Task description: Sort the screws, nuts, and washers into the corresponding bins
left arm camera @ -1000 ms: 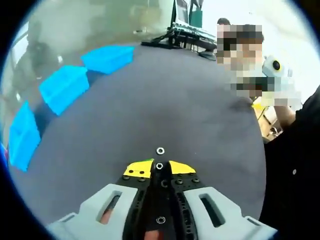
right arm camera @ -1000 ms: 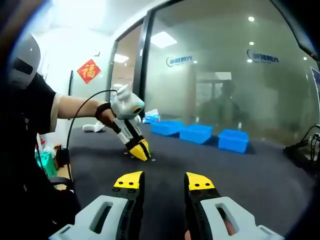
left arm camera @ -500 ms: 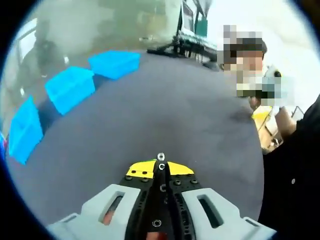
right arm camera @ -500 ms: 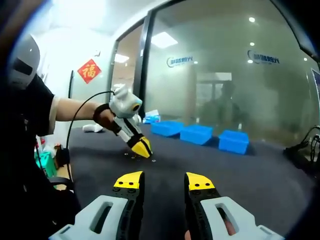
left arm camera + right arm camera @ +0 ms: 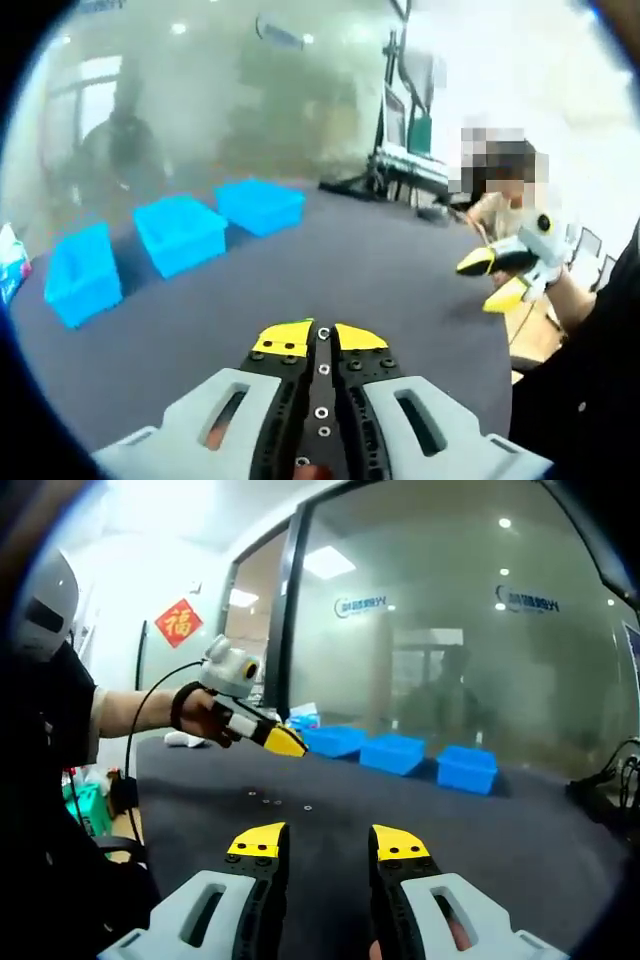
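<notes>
My left gripper (image 5: pixel 320 326) is shut, with a small silver ring (image 5: pixel 322 333), a nut or a washer, showing between its yellow tips. The right gripper view shows it lifted above the dark table (image 5: pixel 520 830), the left gripper (image 5: pixel 287 744) tilted toward the bins. Several tiny metal pieces (image 5: pixel 268 801) lie loose on the table below it. Three blue bins (image 5: pixel 180 232) stand in a row at the far edge, also seen as blue bins (image 5: pixel 393 752). My right gripper (image 5: pixel 320 842) is open with nothing between its fingers; it appears as the right gripper (image 5: pixel 487 280) over the table's right edge.
A glass wall rises behind the bins. A person sits beyond the table's far right corner, near monitors and cables (image 5: pixel 400 170). A white object (image 5: pixel 180 737) lies at the table's left end. The dark table surface (image 5: pixel 330 260) spreads between me and the bins.
My left gripper has risen off the table, still shut, and tipped up toward the bins. The loose pieces stayed on the table. The right gripper has not moved.
</notes>
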`<action>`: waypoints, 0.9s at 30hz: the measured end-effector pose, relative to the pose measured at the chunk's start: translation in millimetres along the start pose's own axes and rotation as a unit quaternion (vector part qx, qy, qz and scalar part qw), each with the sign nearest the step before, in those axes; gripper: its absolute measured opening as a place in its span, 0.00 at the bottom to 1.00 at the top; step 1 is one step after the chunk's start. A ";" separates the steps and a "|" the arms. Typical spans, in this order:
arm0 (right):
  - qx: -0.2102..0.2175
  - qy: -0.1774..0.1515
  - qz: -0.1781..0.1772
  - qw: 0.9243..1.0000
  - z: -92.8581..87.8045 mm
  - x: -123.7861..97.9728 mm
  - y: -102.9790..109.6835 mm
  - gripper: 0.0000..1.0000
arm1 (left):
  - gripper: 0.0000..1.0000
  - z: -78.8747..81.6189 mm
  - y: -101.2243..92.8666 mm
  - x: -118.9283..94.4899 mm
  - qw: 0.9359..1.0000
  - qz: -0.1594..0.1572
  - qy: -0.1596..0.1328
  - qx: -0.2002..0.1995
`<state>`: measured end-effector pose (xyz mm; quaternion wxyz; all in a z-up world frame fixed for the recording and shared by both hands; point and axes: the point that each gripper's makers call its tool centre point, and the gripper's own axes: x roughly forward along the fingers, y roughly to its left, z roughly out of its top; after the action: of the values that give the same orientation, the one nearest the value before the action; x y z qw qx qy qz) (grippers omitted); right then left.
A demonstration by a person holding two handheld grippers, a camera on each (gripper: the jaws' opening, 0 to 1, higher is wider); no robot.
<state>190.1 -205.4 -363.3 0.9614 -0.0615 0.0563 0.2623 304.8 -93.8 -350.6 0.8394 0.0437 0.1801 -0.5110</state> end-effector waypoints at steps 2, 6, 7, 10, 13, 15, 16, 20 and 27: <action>-0.001 -0.001 0.001 1.000 1.5 0.6 1.1 0.28 | 0.06 8.3 0.7 -4.7 1.000 0.008 -0.021 0.003; -0.003 -0.001 0.003 1.000 2.5 1.7 3.4 0.28 | 0.06 22.0 -1.3 -18.0 0.998 0.016 -0.058 -0.005; -0.004 0.000 0.003 1.000 2.4 2.1 3.9 0.28 | 0.06 25.0 -1.5 -20.9 0.998 0.019 -0.067 -0.004; -0.005 0.000 0.004 1.000 2.9 3.0 5.5 0.28 | 0.06 30.7 -3.0 -29.0 0.996 0.023 -0.084 -0.008; -0.006 -0.002 0.006 1.000 4.4 3.9 7.5 0.28 | 0.06 36.5 -3.0 -36.1 0.994 0.031 -0.101 -0.003; -0.009 0.000 0.007 1.000 4.3 5.0 9.2 0.28 | 0.06 39.7 0.2 -39.9 0.993 0.041 -0.111 -0.005; -0.011 0.000 0.008 1.000 4.5 5.2 9.6 0.28 | 0.06 40.7 1.2 -41.5 0.992 0.045 -0.114 -0.004; -0.011 -0.002 0.010 1.000 6.9 4.6 11.2 0.28 | 0.06 45.8 15.9 -48.5 0.989 0.071 -0.130 -0.002; -0.011 -0.001 0.009 1.000 5.1 4.2 9.7 0.28 | 0.06 59.5 50.2 -62.6 0.979 0.121 -0.162 -0.016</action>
<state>189.2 -194.3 -359.7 0.9583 -0.0711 0.0533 0.2717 338.1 -32.6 -279.1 0.9138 -0.0317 0.0433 -0.4025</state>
